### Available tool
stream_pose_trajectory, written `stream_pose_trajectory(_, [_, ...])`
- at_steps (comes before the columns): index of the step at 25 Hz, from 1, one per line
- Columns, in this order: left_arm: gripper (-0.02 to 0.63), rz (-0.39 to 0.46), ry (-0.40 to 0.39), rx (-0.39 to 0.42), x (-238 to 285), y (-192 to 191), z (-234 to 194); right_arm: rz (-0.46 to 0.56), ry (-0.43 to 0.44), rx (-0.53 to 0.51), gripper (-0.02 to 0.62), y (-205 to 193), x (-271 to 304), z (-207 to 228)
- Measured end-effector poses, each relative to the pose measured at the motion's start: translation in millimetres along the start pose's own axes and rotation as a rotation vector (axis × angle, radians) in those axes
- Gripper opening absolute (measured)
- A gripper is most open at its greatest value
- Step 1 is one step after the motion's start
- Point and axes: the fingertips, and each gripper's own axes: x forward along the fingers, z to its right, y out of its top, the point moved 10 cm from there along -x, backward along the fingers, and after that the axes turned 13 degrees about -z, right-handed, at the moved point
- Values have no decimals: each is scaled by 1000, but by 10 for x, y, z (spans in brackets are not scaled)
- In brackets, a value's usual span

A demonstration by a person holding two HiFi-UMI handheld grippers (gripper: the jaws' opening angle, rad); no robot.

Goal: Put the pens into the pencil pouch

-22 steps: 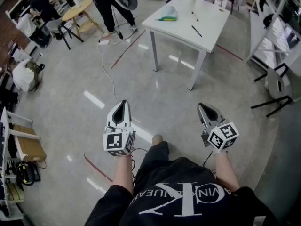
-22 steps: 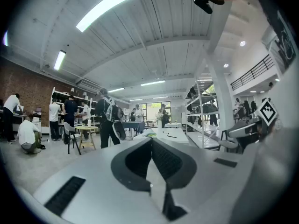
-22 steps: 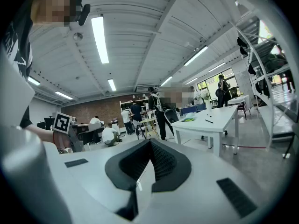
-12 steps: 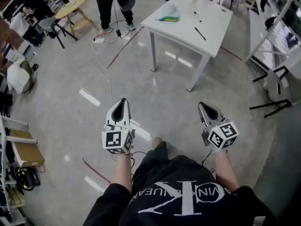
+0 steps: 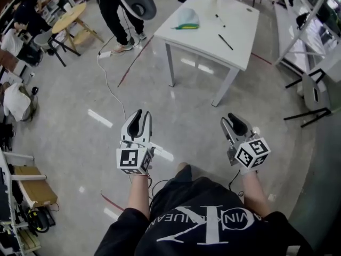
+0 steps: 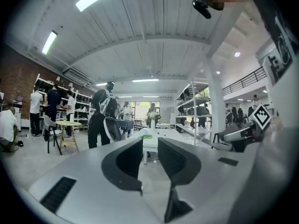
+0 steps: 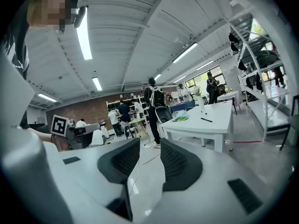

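Observation:
A white table (image 5: 234, 57) stands a few steps ahead of me. On it lie a pale blue pencil pouch (image 5: 186, 19) with a green edge and two dark pens (image 5: 225, 41), one further back (image 5: 217, 18). My left gripper (image 5: 139, 117) and right gripper (image 5: 234, 124) hang over the floor, well short of the table, both open and empty. In the left gripper view the gripper (image 6: 150, 155) looks level toward the table (image 6: 156, 141). The right gripper view shows the gripper (image 7: 149, 160), the pouch (image 7: 180, 119) and a pen (image 7: 207, 120) on the table (image 7: 205, 127).
A person in black (image 5: 114, 4) stands left of the table beside a grey chair (image 5: 137, 1). A white cable (image 5: 109, 84) and red tape line cross the glossy floor. A round wooden table (image 5: 66, 19) is at far left, black chairs (image 5: 311, 97) and shelves at right.
The left gripper's jaws have parted from nearly shut to open. The view has shifted slightly as I step toward the table; the standing person has moved a little.

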Motion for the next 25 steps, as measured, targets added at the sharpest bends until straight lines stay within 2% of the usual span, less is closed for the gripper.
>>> stream_pose_trajectory(5, [84, -8, -40, -26, 270, 53, -204, 20, -16, 13, 155, 92, 225, 15])
stream_pose_trajectory(11, [83, -13, -87, -3, 504, 53, -410, 38, -54, 45, 161, 148, 421, 73])
stream_pose_trajectory(19, [84, -2, -80, -28, 585, 69, -749, 44, -71, 11, 169, 318, 669, 78])
stream_pose_trajectory(25, [84, -36, -70, -52, 637, -21, -895, 15, -69, -9, 172, 423, 827, 127])
